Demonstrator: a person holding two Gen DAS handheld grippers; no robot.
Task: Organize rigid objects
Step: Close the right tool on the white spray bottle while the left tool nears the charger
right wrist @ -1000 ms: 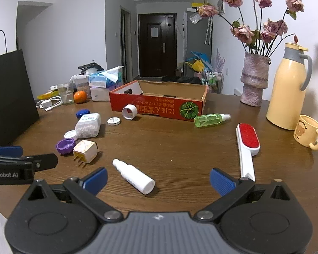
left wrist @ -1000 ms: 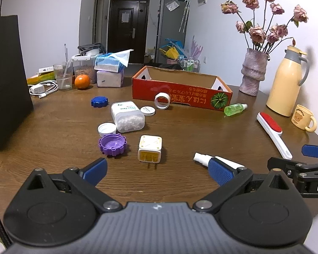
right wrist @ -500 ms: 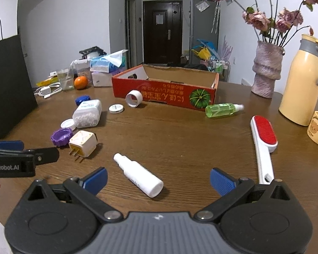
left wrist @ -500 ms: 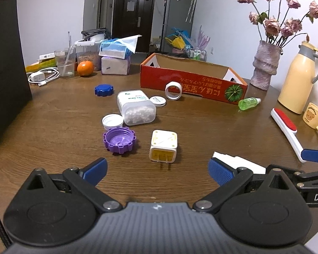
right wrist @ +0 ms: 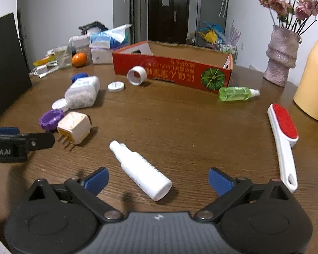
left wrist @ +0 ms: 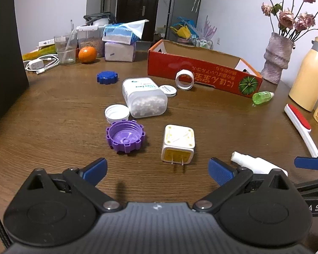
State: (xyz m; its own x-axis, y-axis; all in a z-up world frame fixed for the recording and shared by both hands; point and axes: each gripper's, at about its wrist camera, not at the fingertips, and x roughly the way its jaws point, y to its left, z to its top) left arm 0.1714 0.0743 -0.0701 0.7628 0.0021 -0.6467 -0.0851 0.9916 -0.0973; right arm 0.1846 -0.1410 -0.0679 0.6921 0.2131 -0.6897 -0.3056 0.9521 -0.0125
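Reaching is being done: the right gripper (right wrist: 158, 177), jaws closing with nothing yet pinched, is being lowered astride the white spray bottle (right wrist: 142, 170) lying on the table (right wrist: 180, 127); the left gripper (left wrist: 158, 170) is being held apart near the plug adapter (left wrist: 178, 142); next, probably, a squeeze across the bottle's body is being called for

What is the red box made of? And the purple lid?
Red box: looks like cardboard, with plain brown inner walls, folded flaps and a printed matte red outside. Purple lid: probably hard plastic, since it has moulded ridges and a slight sheen.

Left of the red cardboard box (right wrist: 171, 67) lie the white plastic jar (right wrist: 82, 92) and cream plug adapter (right wrist: 74, 128); before it, the white spray bottle (right wrist: 141, 170).
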